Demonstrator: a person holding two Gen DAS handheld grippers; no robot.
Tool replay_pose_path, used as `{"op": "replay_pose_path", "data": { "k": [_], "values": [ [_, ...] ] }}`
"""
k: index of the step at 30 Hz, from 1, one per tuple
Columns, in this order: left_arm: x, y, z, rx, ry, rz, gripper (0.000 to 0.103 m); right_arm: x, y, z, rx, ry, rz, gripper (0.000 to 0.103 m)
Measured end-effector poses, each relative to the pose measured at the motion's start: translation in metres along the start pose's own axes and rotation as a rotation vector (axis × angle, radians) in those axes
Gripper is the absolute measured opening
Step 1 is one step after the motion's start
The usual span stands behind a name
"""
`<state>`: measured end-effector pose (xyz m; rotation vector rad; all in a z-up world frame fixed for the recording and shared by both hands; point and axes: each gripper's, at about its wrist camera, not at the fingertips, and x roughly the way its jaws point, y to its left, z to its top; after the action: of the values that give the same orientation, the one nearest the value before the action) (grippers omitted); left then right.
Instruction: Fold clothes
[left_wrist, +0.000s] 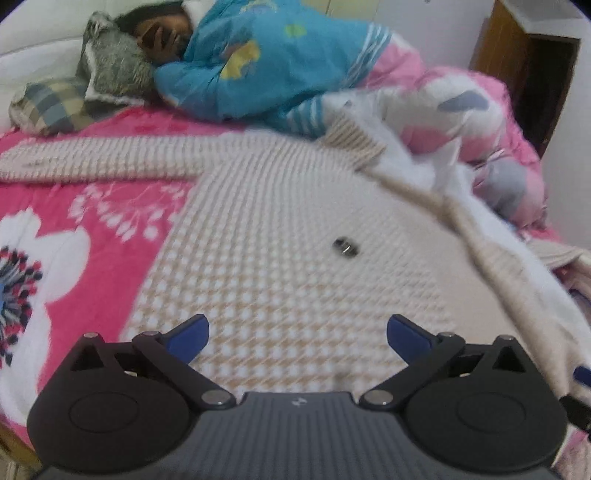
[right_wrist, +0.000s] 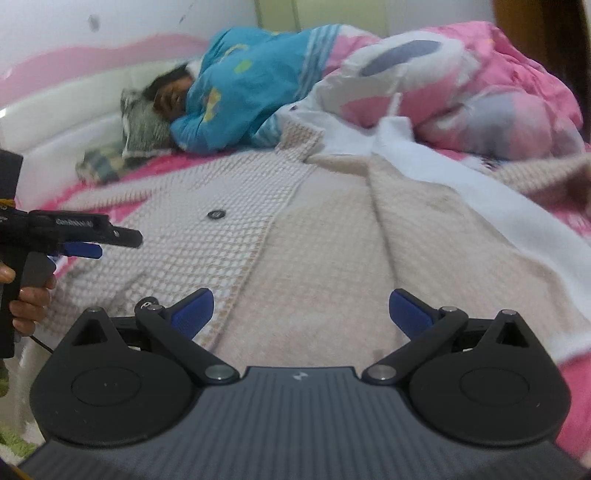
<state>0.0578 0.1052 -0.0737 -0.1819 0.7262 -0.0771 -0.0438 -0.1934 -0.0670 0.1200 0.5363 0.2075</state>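
Note:
A beige-and-white houndstooth knit cardigan (left_wrist: 277, 229) lies spread on the bed, with a dark button (left_wrist: 345, 246) on its front. One sleeve (left_wrist: 92, 162) stretches out to the left. The other front panel is flipped open and shows its white fleecy lining (left_wrist: 424, 158). My left gripper (left_wrist: 297, 338) hovers open over the lower front, nothing between its blue pads. In the right wrist view my right gripper (right_wrist: 301, 314) is open over the plain beige inner side (right_wrist: 332, 251), beside the front edge. The left gripper (right_wrist: 118, 243), held by a hand (right_wrist: 29, 302), shows at the left.
A person in a blue jacket (left_wrist: 266, 62) lies at the head of the bed on pillows (left_wrist: 110, 66). A bunched pink-and-white quilt (left_wrist: 461, 107) borders the cardigan's far right. Pink floral sheet (left_wrist: 74, 229) lies to the left. A wooden cabinet (left_wrist: 517, 62) stands behind.

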Motion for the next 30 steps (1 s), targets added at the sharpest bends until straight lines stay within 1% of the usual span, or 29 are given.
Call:
{"op": "replay_pose_path", "data": {
  "k": [2, 5, 7, 8, 10, 11, 12, 14, 15, 16, 17, 20, 22, 23, 24, 25, 26, 29, 30],
  "values": [
    [-0.001, -0.017, 0.005, 0.042, -0.021, 0.001, 0.103, -0.011, -0.012, -0.004, 0.028, -0.022, 0.010, 0.102],
    [0.011, -0.044, 0.008, 0.099, -0.017, 0.000, 0.102, -0.025, -0.027, -0.008, 0.055, -0.068, 0.021, 0.102],
    [0.022, -0.060, 0.005, 0.142, -0.028, 0.010, 0.101, -0.033, -0.031, -0.009, 0.045, -0.094, 0.003, 0.101],
    [0.029, -0.068, 0.002, 0.170, -0.029, 0.028, 0.098, -0.036, -0.032, -0.009, 0.033, -0.103, -0.007, 0.101],
    [0.049, -0.080, -0.006, 0.224, 0.002, 0.105, 0.088, -0.040, -0.033, -0.012, 0.001, -0.105, -0.025, 0.095],
    [0.059, -0.083, -0.011, 0.227, 0.032, 0.130, 0.081, -0.042, -0.032, -0.014, -0.014, -0.105, -0.025, 0.088],
    [0.064, -0.082, -0.014, 0.213, 0.041, 0.133, 0.083, -0.044, -0.032, -0.015, -0.029, -0.105, -0.025, 0.085],
    [0.067, -0.079, -0.019, 0.188, 0.030, 0.123, 0.083, -0.045, -0.030, -0.017, -0.065, -0.094, -0.006, 0.067],
    [0.066, -0.078, -0.019, 0.188, 0.030, 0.119, 0.083, -0.041, -0.026, -0.015, -0.080, -0.086, 0.019, 0.064],
    [0.066, -0.077, -0.019, 0.187, 0.030, 0.115, 0.083, -0.038, -0.022, -0.013, -0.096, -0.079, 0.044, 0.059],
    [0.066, -0.076, -0.018, 0.184, 0.032, 0.111, 0.083, -0.034, -0.015, -0.010, -0.111, -0.078, 0.094, 0.054],
    [0.066, -0.072, -0.018, 0.176, 0.033, 0.102, 0.083, -0.011, 0.020, -0.001, -0.202, -0.086, 0.250, 0.052],
    [0.065, -0.070, -0.018, 0.173, 0.029, 0.095, 0.083, 0.008, 0.045, -0.005, -0.275, -0.068, 0.329, 0.051],
    [0.064, -0.069, -0.019, 0.173, 0.024, 0.090, 0.083, 0.019, 0.052, -0.010, -0.299, -0.046, 0.353, 0.050],
    [0.064, -0.068, -0.020, 0.171, 0.018, 0.084, 0.083, 0.031, 0.057, -0.016, -0.322, -0.011, 0.359, 0.049],
    [0.064, -0.067, -0.021, 0.167, 0.011, 0.077, 0.083, 0.045, 0.060, -0.027, -0.350, 0.052, 0.326, 0.047],
    [0.062, -0.064, -0.021, 0.161, 0.003, 0.067, 0.083, 0.051, 0.058, -0.037, -0.365, 0.072, 0.307, 0.047],
    [0.056, -0.058, -0.021, 0.153, -0.020, 0.040, 0.081, 0.037, 0.051, -0.043, -0.375, 0.061, 0.285, 0.047],
    [0.053, -0.055, -0.019, 0.144, -0.024, 0.031, 0.081, 0.035, 0.049, -0.042, -0.361, 0.073, 0.284, 0.047]
  ]
}}
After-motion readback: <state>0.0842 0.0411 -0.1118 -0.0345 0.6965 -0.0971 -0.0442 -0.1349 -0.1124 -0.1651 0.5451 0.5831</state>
